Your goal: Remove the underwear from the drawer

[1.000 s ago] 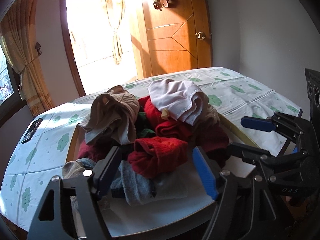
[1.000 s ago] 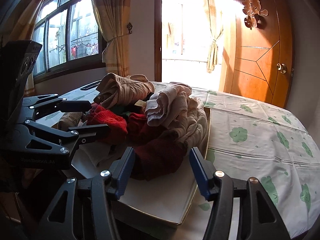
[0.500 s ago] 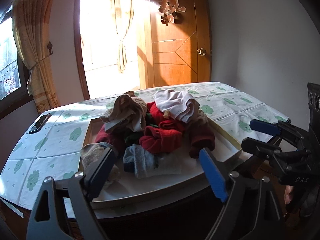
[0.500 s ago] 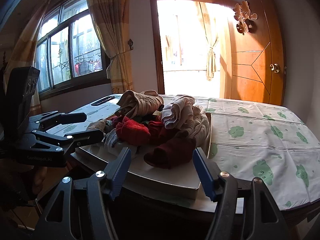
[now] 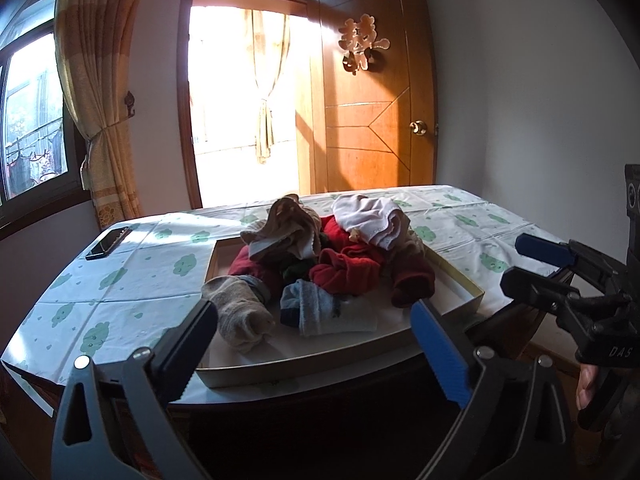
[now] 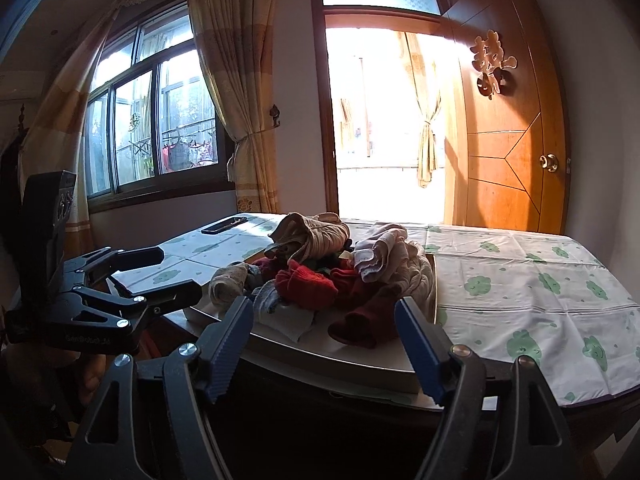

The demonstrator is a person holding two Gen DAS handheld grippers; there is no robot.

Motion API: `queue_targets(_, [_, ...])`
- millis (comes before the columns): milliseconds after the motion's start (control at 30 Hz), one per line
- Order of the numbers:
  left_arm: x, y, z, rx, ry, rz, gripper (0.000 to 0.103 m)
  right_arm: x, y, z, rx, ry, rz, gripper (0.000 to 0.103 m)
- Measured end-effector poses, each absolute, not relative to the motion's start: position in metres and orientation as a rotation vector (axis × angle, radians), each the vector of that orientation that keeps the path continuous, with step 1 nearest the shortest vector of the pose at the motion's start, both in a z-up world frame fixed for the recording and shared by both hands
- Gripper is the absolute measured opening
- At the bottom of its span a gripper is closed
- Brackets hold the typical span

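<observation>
1. Left wrist view: the left gripper is empty, its jaws opening wide short of the shallow drawer on the table. The white underwear tops the pile; light, limp cloth, best pinched at a bunched fold.
2. Right wrist view: the right gripper is empty, jaws opening; the underwear lies well beyond.

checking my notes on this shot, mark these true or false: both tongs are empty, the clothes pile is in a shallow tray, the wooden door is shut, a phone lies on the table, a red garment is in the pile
1. Both tongs empty: true. The left tongs and right tongs are opening with nothing between them.
2. Pile in a shallow tray: true.
3. Wooden door shut: false, it stands open.
4. Phone on the table: true.
5. Red garment in pile: true.
</observation>
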State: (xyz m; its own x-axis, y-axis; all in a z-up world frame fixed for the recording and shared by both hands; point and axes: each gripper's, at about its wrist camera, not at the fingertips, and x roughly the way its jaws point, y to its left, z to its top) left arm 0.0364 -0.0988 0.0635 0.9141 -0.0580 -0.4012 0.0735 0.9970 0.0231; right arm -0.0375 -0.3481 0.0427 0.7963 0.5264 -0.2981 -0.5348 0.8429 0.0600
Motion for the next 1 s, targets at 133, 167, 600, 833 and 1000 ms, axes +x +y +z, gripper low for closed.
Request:
queue_targets(133, [0.035, -0.098, 0.062, 0.033, 0.417, -0.061, 0.099, -0.040, -0.344, 0.042, -0.033, 0.315, 0.584, 0.075])
queue_targets(167, [0.035, -0.098, 0.062, 0.034, 0.419, -0.054, 0.099, -0.041, -0.344, 0.042, -0.033, 0.314, 0.586, 0.075])
queue_targets(600, [0.030, -0.104, 0.060, 0.045, 0.435, -0.056, 0.103, -0.047, -0.345, 0.041, -0.028, 0.308, 0.580, 0.075])
queue_targets(833, [0.030, -0.103, 0.061, 0.034, 0.446, -0.050, 0.103, -0.048, -0.348, 0.042, -0.027, 0.301, 0.576, 0.075])
queue_targets(1000, [0.029, -0.102, 0.067, 0.035, 0.443, -0.054, 0.103, -0.049, -0.350, 0.046, -0.027, 0.291, 0.573, 0.076])
